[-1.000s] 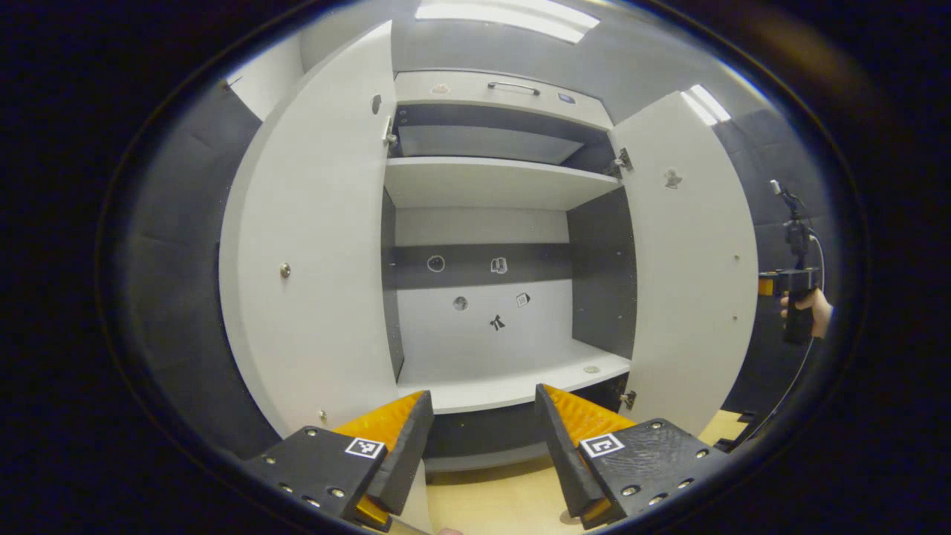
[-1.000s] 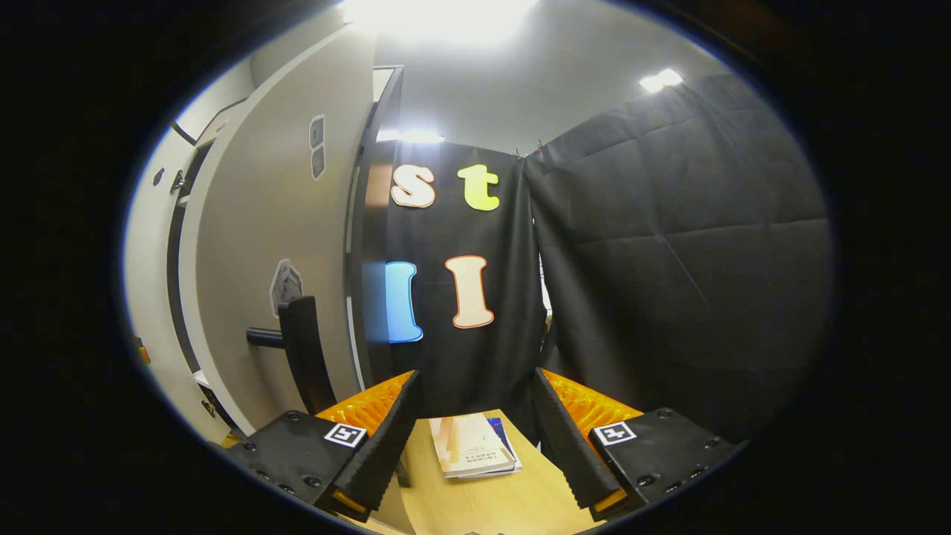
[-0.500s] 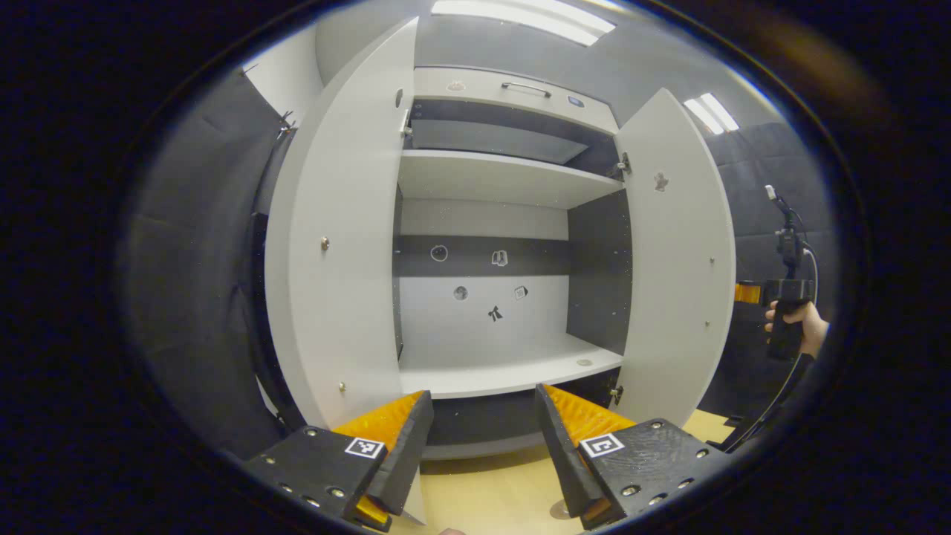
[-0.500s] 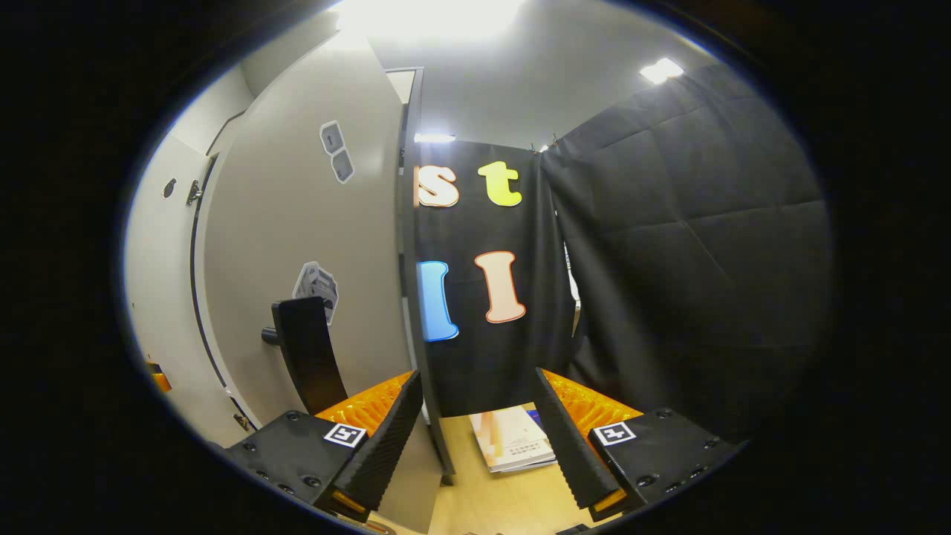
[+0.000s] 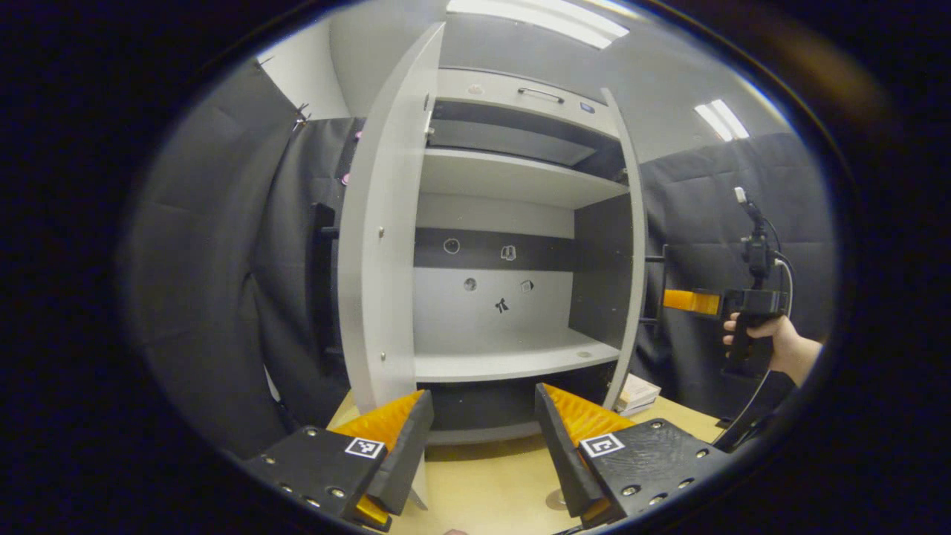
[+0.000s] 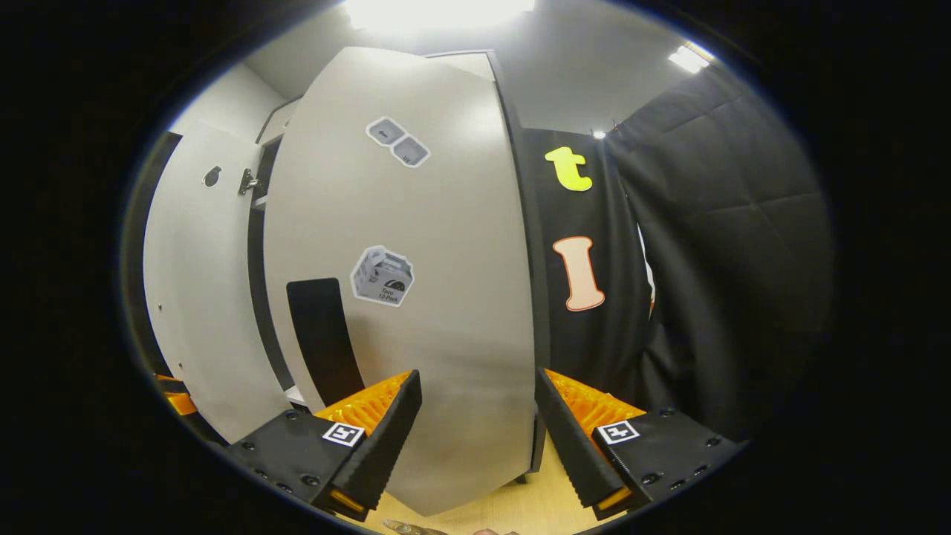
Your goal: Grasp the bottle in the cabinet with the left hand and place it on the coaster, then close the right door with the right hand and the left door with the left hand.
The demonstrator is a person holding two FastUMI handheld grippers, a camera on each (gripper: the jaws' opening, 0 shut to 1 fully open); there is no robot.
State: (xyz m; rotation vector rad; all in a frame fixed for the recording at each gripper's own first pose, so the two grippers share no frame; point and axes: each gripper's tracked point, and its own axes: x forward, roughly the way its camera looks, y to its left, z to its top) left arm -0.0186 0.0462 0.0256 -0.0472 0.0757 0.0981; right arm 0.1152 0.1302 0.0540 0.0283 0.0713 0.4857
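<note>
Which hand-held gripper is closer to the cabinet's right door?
Right. The right hand-held gripper faces the right door up close; the left hand-held gripper sits back, facing the shelves.

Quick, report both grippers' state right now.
Left gripper: open, holding nothing.
Right gripper: open, holding nothing, facing the right door.

Left gripper view: white right cabinet door swung from wide open to edge-on; right gripper moved nearer. Right gripper view: door face now directly ahead.
</note>
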